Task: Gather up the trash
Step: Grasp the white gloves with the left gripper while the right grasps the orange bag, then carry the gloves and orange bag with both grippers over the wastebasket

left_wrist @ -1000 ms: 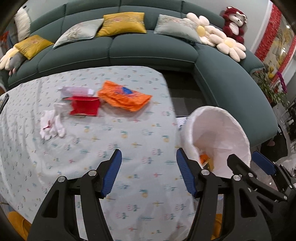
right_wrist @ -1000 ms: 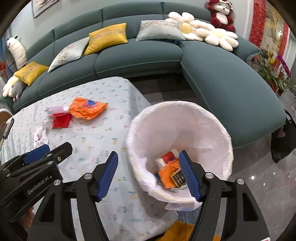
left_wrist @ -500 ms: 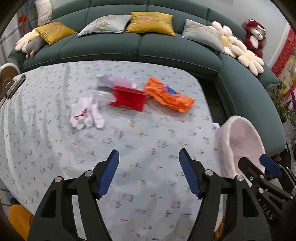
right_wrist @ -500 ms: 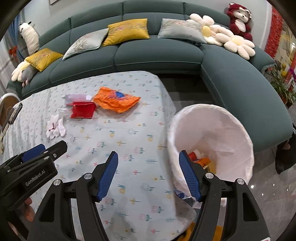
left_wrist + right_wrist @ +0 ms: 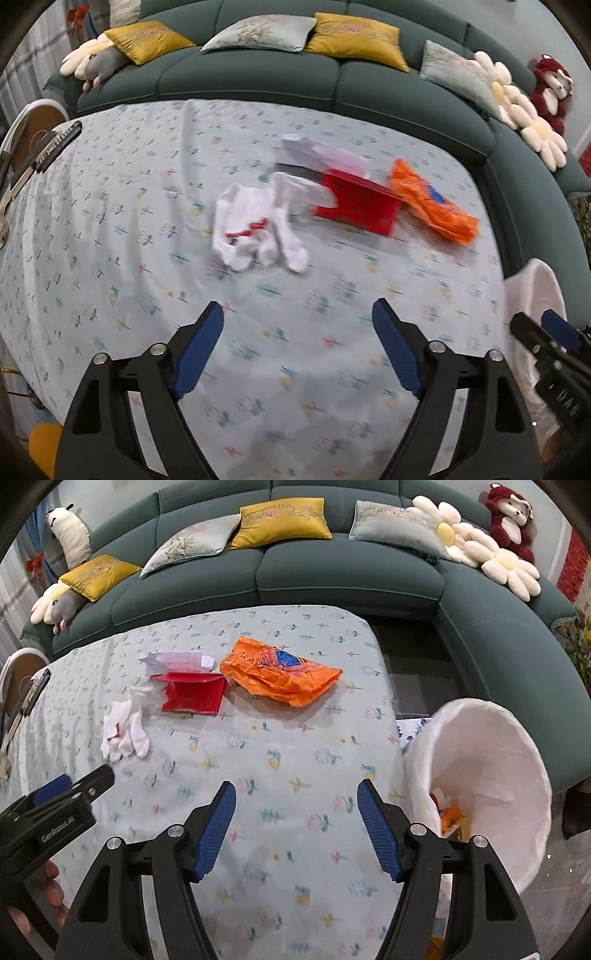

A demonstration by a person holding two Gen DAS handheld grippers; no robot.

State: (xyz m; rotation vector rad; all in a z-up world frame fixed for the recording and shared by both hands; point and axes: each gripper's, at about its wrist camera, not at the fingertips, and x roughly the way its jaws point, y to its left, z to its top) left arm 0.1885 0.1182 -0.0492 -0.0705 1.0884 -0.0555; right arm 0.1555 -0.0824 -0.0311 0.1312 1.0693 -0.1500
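Both the left gripper (image 5: pixel 297 321) and the right gripper (image 5: pixel 296 801) are hovering over the table (image 5: pixel 295 760) with jaws wide and holding nothing. The orange bag (image 5: pixel 280 674), red packet (image 5: pixel 194 698) and white tissue (image 5: pixel 123 731) are lying on the cloth, and the bin (image 5: pixel 491 746) is standing just beside the table's right edge.

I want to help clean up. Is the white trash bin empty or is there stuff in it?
Not empty. The white-lined trash bin already holds some wrappers at the bottom, orange and red ones, but most of it is unfilled.

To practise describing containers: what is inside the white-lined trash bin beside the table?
At the bottom of the trash bin, orange and red packaging scraps show. The near rim and the right gripper hide the rest.
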